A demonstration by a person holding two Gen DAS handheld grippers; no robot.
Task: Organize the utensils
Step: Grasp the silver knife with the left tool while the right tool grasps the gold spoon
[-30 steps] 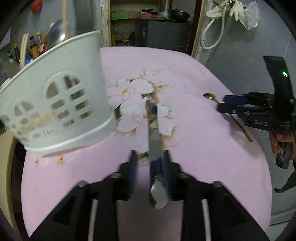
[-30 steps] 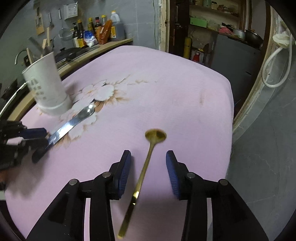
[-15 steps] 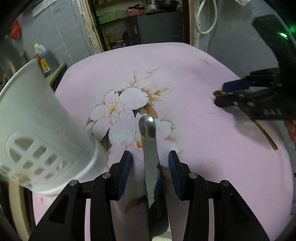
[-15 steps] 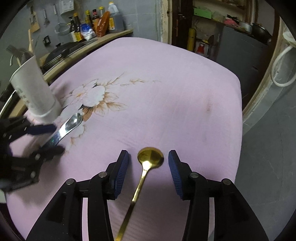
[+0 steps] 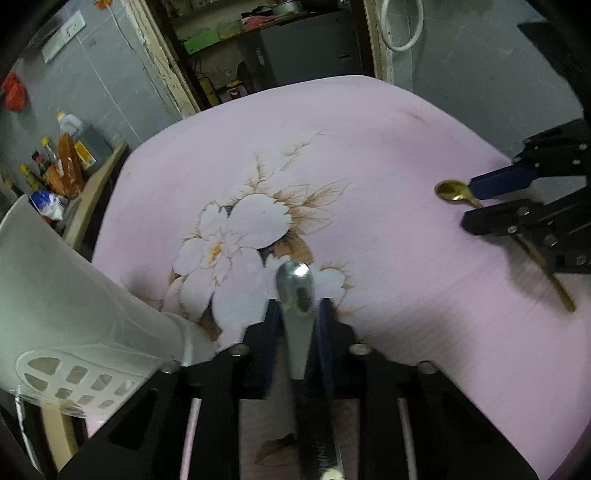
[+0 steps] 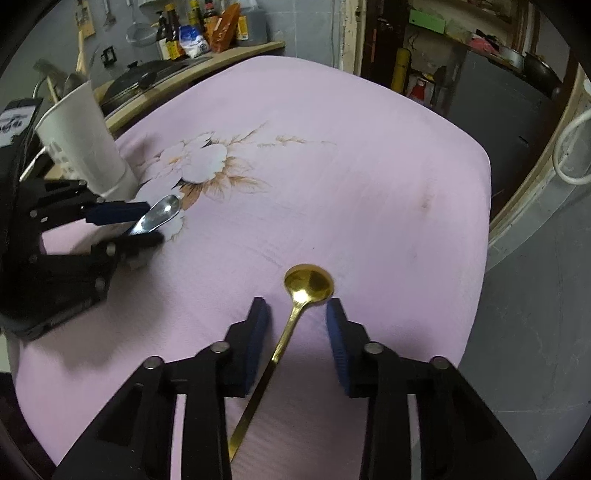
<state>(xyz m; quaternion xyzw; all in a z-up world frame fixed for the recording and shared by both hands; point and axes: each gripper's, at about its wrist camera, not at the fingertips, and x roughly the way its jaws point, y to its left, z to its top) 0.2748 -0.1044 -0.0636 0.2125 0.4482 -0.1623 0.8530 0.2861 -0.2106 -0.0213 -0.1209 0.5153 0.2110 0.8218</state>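
Utensils, two pieces, both lying flat on the desk, which is draped in a pink cloth printed with white blossoms.

Item one: silver steel knife-like utensil with rounded tip, lying over the flower print, tip pointing away from the holder. Left tongs straddle it just behind the tip; the blue pads sit close against both edges and the jaws are closing on it.

Item two: slim gold metal spoon, bowl up, long handle running back toward the holder. Right tongs straddle the neck just below the bowl; jaws closing, with a gap on each side, pads not yet touching the spoon.

Item three: white plastic slotted utensil holder, upright near the desk's left edge, just beside the left tongs.

Backdrop: bottles on a side counter.
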